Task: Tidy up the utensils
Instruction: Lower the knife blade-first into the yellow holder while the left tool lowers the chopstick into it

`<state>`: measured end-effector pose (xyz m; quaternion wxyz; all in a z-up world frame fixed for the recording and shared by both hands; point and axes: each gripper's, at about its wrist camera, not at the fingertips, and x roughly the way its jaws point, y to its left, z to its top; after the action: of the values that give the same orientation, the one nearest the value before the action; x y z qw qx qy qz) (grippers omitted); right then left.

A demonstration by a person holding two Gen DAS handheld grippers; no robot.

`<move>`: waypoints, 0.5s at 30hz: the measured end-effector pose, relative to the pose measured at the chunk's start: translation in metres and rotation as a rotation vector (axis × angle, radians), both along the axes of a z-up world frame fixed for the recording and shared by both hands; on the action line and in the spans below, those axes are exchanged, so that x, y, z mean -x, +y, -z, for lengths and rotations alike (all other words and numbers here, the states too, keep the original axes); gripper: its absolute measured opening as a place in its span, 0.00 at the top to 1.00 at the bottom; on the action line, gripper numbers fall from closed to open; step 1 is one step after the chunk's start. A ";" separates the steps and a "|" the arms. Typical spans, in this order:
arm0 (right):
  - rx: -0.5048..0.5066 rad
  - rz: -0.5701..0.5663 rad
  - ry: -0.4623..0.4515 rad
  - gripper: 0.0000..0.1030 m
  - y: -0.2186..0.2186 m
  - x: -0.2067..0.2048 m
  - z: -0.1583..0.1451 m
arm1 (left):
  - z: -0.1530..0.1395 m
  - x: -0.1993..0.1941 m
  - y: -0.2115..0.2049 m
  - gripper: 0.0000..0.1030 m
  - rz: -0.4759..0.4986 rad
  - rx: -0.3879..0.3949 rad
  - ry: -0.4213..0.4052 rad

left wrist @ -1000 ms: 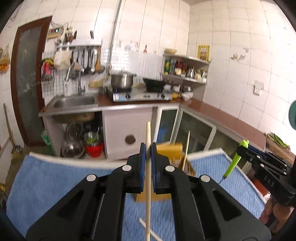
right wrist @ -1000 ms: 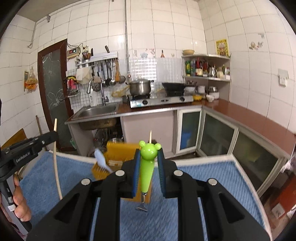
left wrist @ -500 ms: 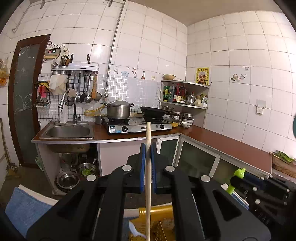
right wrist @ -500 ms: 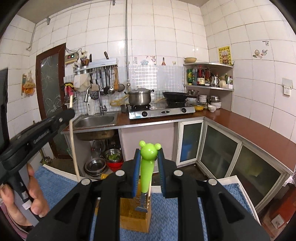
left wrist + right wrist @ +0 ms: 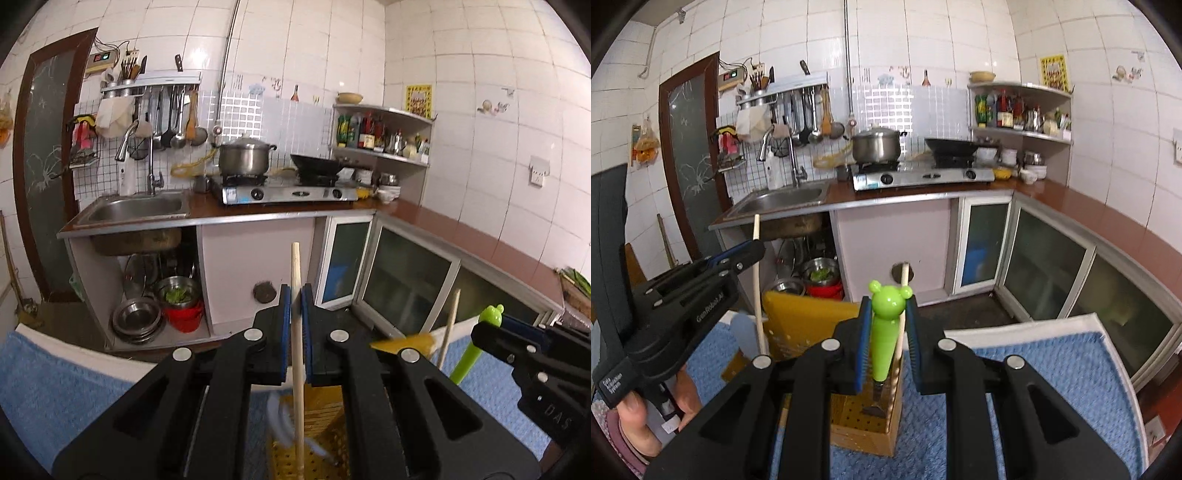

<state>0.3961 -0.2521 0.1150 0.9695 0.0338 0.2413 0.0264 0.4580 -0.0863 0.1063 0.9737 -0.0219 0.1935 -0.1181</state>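
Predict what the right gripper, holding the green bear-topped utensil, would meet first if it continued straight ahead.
Probably the wooden utensil holder, just beyond the right gripper; depth is uncertain.

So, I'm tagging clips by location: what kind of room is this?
A home kitchen, most likely: a steel sink, a gas stove carrying a pot, and ladles hanging on a wall rack.

white utensil [image 5: 280,417] blurred beside holder [image 5: 317,443]

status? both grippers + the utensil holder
Left gripper shut on chopstick, right gripper shut on green bear-handled utensil. Both over the yellow utensil holder. One chopstick already standing inside; nothing blocking.
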 end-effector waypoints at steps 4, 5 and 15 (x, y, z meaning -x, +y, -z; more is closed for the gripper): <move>-0.015 -0.013 0.010 0.82 0.000 -0.002 0.016 | 0.013 0.005 0.000 0.95 -0.005 -0.037 0.004; -0.020 -0.018 0.014 0.82 0.001 -0.003 0.020 | 0.015 0.006 -0.001 0.95 -0.004 -0.046 0.008; -0.055 -0.049 -0.010 0.79 0.003 0.007 0.031 | 0.021 0.025 0.008 0.51 -0.030 -0.064 0.049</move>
<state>0.3889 -0.2495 0.0844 0.9684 0.0547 0.2366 0.0568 0.4326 -0.0786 0.0850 0.9706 0.0034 0.2206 -0.0967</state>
